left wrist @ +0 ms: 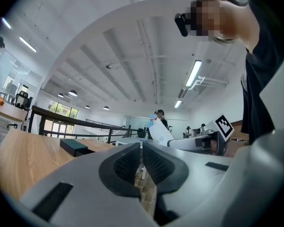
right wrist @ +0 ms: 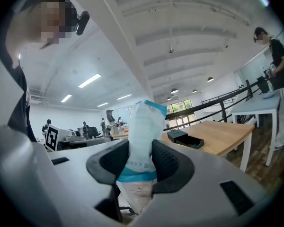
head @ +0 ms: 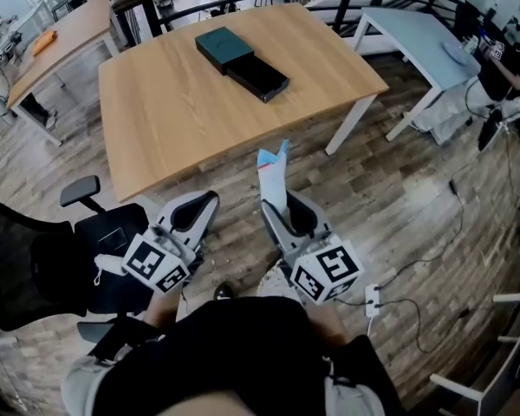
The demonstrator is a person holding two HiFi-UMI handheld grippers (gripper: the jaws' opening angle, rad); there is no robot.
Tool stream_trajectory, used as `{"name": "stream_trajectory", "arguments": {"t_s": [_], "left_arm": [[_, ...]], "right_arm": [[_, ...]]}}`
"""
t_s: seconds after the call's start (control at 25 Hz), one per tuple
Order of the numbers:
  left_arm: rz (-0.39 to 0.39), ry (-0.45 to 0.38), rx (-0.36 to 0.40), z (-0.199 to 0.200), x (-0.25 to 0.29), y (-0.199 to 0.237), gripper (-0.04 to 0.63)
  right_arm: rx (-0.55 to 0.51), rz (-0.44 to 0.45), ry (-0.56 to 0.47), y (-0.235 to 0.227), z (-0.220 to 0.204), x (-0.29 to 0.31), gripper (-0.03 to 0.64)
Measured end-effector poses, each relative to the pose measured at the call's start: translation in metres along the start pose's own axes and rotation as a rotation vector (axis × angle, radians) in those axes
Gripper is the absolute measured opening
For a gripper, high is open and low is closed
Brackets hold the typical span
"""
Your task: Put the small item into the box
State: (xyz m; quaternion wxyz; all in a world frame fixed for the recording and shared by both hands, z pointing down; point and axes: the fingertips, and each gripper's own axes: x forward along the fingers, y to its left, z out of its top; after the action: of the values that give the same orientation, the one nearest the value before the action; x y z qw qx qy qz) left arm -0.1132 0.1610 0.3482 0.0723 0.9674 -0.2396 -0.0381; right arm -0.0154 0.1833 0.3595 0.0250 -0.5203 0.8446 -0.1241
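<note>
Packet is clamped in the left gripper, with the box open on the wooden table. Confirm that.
Wrong gripper: the packet is clamped in the right gripper, as the right gripper view shows. The box does lie open on the wooden table.

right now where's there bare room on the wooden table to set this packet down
Most of the wooden table is bare: the whole near half in front of the dark box, plus wide strips to its left and right. Only the far middle is taken. The black chair crowds the near left corner.
</note>
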Motion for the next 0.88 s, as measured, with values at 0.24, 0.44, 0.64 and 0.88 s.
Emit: {"name": "stream_trajectory", "arguments": {"t_s": [0.24, 0.44, 0.64, 0.88], "left_arm": [[0.004, 0.004, 0.003, -0.001, 0.056, 0.004, 0.025], [0.017, 0.024, 0.011, -0.007, 0.087, 0.011, 0.025], [0.009, 0.033, 0.017, -0.012, 0.112, 0.012, 0.025], [0.023, 0.056, 0.011, -0.021, 0.127, 0.02, 0.025]], "right_arm": [[0.031, -0.016, -0.003, -0.058, 0.005, 0.0, 0.158], [0.046, -0.009, -0.015, -0.09, 0.008, 0.004, 0.157], [0.062, -0.009, -0.007, -0.113, 0.003, 0.006, 0.158], [0.087, -0.008, 0.001, -0.132, -0.002, 0.011, 0.157]]}}
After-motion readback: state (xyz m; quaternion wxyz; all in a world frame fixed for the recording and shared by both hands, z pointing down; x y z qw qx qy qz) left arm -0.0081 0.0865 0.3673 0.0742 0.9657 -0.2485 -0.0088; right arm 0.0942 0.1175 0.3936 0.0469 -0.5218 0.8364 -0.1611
